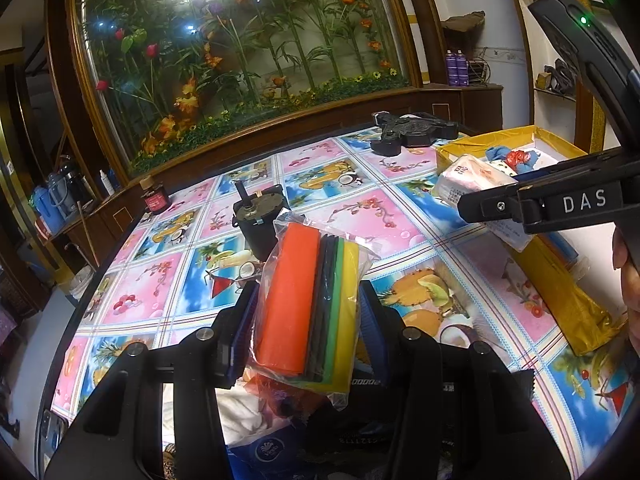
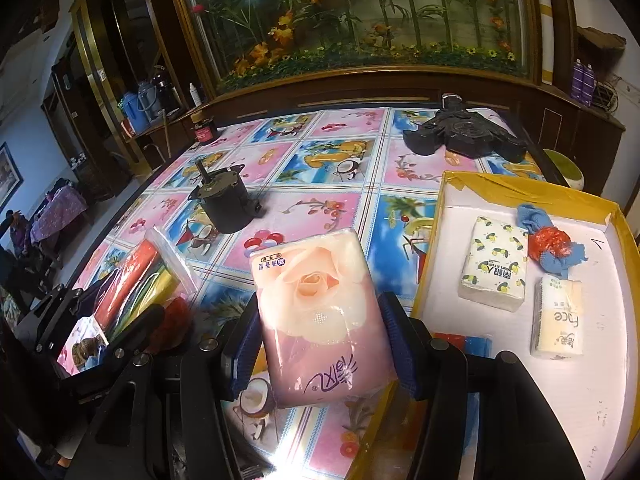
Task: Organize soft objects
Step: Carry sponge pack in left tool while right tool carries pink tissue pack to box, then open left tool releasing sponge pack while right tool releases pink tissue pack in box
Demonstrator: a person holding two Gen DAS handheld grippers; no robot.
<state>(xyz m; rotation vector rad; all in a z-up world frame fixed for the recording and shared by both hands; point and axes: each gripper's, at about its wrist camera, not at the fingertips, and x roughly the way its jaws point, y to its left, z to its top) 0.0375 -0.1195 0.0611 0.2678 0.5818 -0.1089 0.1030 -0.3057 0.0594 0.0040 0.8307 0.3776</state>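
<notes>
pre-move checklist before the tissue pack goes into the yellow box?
1. Right hand-held gripper clamped on pink tissue pack: ok.
2. Left hand-held gripper clamped on bag of coloured sheets: ok.
3. Bare white floor in yellow box near the lemon-print pack: ok.
4. Pink pack already over the box: not ok, it is over the tablecloth.
5. Black motor out of the path: ok.
6. Grip firmness: cannot tell.

1. A lived-in home room, likely a dining or sitting area
2. A table (image 2: 344,152) under a fruit-patterned plastic cloth
3. Behind it, a wood-framed glass display (image 1: 240,52) of artificial flowers and bamboo
4. Wooden shelves (image 2: 144,120) holding thermos flasks (image 2: 136,108) and bottles
</notes>
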